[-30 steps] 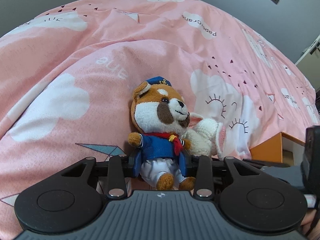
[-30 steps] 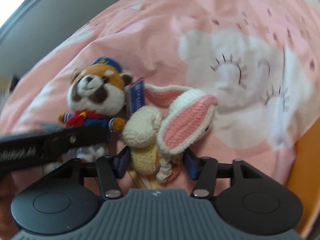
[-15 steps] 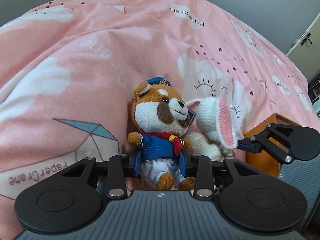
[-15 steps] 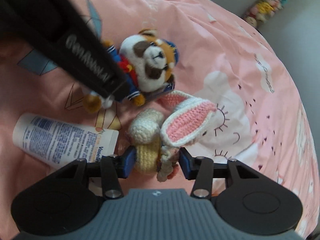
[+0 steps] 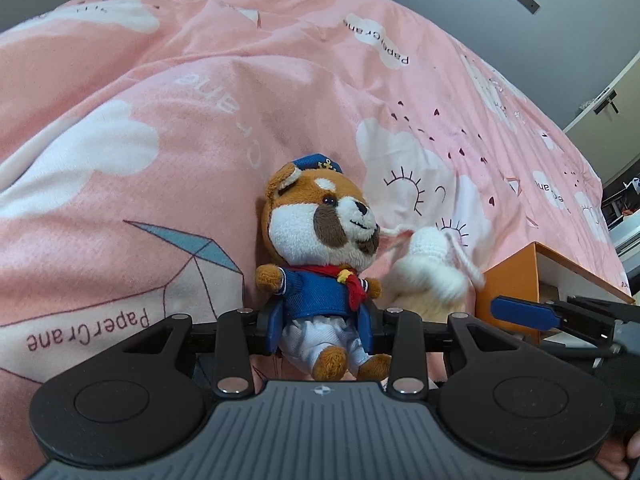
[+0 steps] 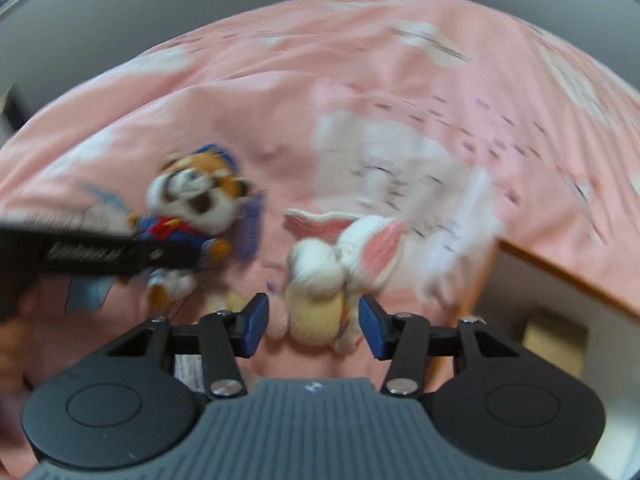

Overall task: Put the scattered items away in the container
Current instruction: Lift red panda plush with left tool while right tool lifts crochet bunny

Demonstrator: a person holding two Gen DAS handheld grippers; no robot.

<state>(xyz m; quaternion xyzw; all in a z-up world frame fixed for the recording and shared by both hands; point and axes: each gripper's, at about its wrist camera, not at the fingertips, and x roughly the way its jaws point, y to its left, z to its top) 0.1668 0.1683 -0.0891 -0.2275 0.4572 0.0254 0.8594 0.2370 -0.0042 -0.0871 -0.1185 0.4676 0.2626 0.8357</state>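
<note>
Right gripper (image 6: 313, 326) jaws just closing, cream crocheted long-eared rabbit toy (image 6: 320, 280) between pads; contact unclear in blur. Orange open-topped box (image 6: 532, 292) to its right. Left gripper (image 5: 320, 328) clamps brown sailor-suited plush dog (image 5: 320, 272) at waist. Both toys now ready for box.

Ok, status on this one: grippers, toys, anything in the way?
Left gripper shut on sailor plush. Right gripper closing around crochet bunny, pads not clearly pressing. Orange box beside; nothing blocking.
</note>
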